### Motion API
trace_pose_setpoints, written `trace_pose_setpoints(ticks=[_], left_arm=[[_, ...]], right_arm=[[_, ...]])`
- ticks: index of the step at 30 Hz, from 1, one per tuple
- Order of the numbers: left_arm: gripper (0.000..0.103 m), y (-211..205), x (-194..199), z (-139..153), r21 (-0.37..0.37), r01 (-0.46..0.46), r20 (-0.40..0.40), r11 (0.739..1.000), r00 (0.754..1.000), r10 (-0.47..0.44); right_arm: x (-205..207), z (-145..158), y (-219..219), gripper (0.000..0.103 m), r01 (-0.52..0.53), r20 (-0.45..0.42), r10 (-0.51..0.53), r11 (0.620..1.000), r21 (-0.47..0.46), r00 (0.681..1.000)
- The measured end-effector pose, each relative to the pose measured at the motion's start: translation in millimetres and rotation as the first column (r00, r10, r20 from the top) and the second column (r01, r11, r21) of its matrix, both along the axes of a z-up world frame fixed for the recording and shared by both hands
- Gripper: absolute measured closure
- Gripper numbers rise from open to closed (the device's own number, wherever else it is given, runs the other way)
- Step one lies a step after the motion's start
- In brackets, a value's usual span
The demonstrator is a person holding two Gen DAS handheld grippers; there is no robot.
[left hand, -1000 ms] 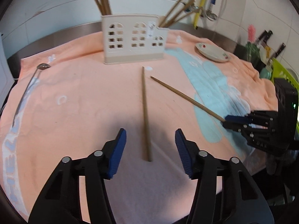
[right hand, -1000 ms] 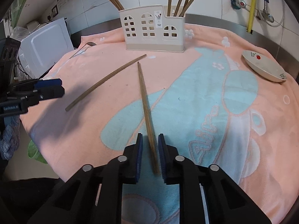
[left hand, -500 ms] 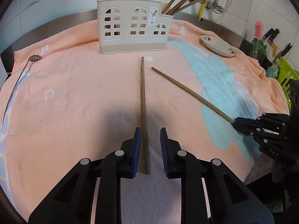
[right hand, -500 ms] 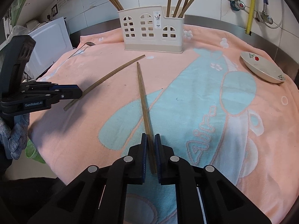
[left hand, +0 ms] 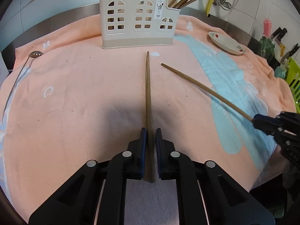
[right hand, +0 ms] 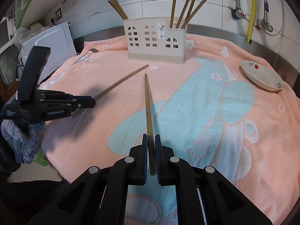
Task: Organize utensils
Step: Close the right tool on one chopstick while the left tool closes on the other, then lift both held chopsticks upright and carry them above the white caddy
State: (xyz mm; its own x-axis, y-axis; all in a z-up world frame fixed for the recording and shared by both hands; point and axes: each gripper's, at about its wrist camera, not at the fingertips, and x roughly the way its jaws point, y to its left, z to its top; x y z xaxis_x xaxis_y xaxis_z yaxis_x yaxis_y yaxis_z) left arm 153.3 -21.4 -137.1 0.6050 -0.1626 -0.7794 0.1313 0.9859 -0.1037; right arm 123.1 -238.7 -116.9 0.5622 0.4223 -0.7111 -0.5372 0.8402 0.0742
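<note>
Two chopsticks are now clamped, one per gripper. A second ago the left gripper (left hand: 150,131) was spread wide on either side of the left chopstick (left hand: 148,93); since then its jaws have just been closing, the gripper has been brought lower and nearer, and the blue pads are pressed onto the stick near its thick end. The right gripper (right hand: 151,136) was nearly closed already and is now pinched tight on the right chopstick (right hand: 148,103), hardly moved otherwise. Both sticks are plain brown wood, long, tapered to a thin tip, and are laid on the peach towel (left hand: 75,93) with tips aimed at the cream holder (left hand: 138,18), which is stood upright at the back with more chopsticks slanted out of its end compartments. A spoon (left hand: 35,54) is seen at the towel's left edge and a small dish (right hand: 262,75) at the right.
</note>
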Motion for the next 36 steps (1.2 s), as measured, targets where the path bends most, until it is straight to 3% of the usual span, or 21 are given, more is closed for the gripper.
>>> trace_pose_setpoints(ticks=[8, 19, 27, 36], left_arm=[[0.097, 8.2, -3.0, 14.1, -0.022, -0.015, 0.014, 1.000, 1.000, 0.015], [0.097, 20.0, -7.6, 89.4, -0.047, 0.002, 0.182, 0.999, 0.983, 0.006], [0.098, 20.9, 13.8, 142.3, -0.046, 0.025, 0.266, 0.999, 0.964, -0.012], [0.098, 21.8, 51.9, 176.3, -0.031, 0.040, 0.282, 0.999, 0.959, -0.029]], right_arm=[[-3.9, 36.1, -0.2, 0.096, -0.003, 0.061, 0.001, 0.999, 0.037, 0.998], [14.1, 102.7, 10.2, 0.096, -0.023, 0.172, 0.010, 0.997, 0.075, 0.985], [54.1, 143.7, 27.2, 0.096, -0.040, 0.155, 0.029, 0.997, 0.072, 0.987], [90.2, 179.7, 49.9, 0.097, -0.075, 0.175, 0.067, 0.996, 0.041, 0.982]])
